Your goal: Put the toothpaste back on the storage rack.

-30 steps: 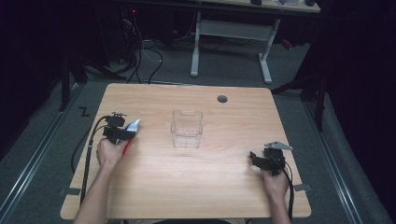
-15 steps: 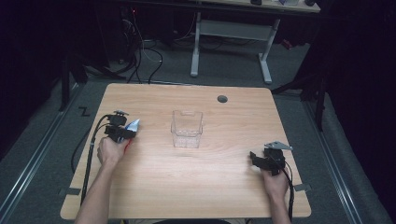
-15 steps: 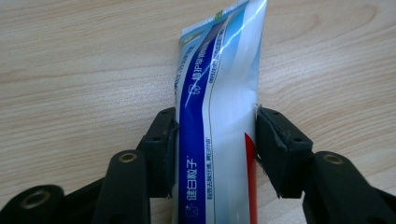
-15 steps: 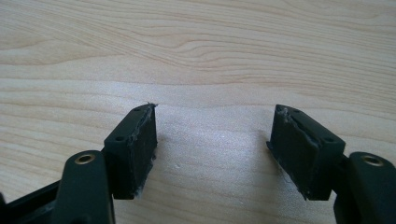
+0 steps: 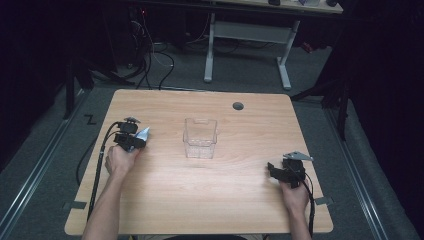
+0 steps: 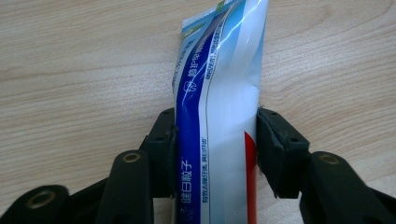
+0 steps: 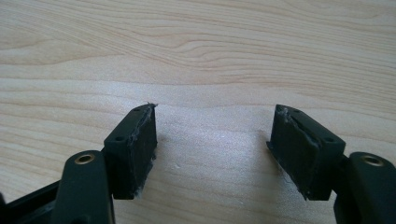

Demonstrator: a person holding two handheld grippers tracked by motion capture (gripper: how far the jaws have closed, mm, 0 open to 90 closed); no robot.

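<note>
A white, blue and red toothpaste tube (image 6: 219, 79) lies lengthwise between the jaws of my left gripper (image 6: 215, 135), its flat crimped end pointing away over the wood. The jaws have just been closing, and both pads (image 6: 166, 144) now touch the tube's sides. In the high view the left gripper (image 5: 131, 137) sits at the table's left with the tube's pale end (image 5: 143, 133) poking out toward the middle. My right gripper (image 7: 212, 140) stands open over bare wood; in the high view the right gripper (image 5: 276, 171) is at the table's right front.
A clear plastic box (image 5: 200, 137) stands upright at the middle of the wooden table (image 5: 210, 200). A round cable hole (image 5: 238, 106) sits near the far edge. Cables trail from both grippers off the front. A second table's white legs (image 5: 210, 50) stand beyond.
A red streak of the tube showed below the left gripper a second ago and is hidden now. Both hands keep their places.
</note>
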